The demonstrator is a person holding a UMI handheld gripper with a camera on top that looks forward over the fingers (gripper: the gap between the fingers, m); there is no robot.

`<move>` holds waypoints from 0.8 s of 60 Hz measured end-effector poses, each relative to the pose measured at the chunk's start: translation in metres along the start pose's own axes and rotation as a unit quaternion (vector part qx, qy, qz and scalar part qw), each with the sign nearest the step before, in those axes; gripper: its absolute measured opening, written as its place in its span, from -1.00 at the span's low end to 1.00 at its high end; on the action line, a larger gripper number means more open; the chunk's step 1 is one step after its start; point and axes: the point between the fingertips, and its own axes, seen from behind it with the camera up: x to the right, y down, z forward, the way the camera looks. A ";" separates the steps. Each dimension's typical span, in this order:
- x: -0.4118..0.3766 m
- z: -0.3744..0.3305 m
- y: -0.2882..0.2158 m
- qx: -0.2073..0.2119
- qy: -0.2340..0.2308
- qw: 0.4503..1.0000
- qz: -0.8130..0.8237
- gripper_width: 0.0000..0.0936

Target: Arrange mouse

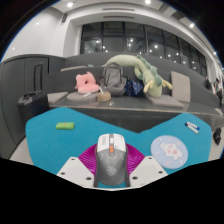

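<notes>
- Teal desk mat (60, 150) is laid on a grey table.
- Grey-white mouse (110, 160) is clamped between both fingers of the gripper (110, 172).
- Round white coaster (171, 150) is seen just beside them.
- Plush toys (125, 75) are piled beyond.

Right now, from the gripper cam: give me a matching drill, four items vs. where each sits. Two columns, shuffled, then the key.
Items:
1. mouse
2. green eraser
3. round coaster
4. pink plush toy

Places:
A. on the grey surface beyond the teal mat
B. on the mat, right of the fingers
C. between the fingers of the gripper, which press its sides
D. on the mat, ahead and left of the fingers

Pairs: 1-C, 2-D, 3-B, 4-A
</notes>
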 end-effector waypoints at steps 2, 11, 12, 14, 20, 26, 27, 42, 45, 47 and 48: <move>0.016 -0.004 -0.021 0.017 0.003 1.000 -0.003 -0.26; 0.129 0.014 -0.074 0.045 0.065 0.997 -0.008 -0.27; 0.143 0.019 -0.074 0.046 0.074 0.996 -0.005 -0.27; 0.173 0.029 -0.062 0.036 0.086 0.996 -0.002 -0.27; 0.237 0.066 -0.016 -0.014 0.110 0.993 0.039 -0.24; 0.259 0.093 0.039 -0.068 0.101 0.991 0.059 -0.23; 0.260 0.096 0.048 -0.078 0.096 0.991 0.059 -0.23; 0.268 0.105 0.075 -0.094 0.104 0.990 0.032 0.26; 0.279 0.100 0.070 -0.101 0.136 0.985 0.029 0.58; 0.282 0.093 0.063 -0.096 0.150 0.984 0.028 0.88; 0.283 0.088 0.058 -0.091 0.156 0.983 0.029 0.86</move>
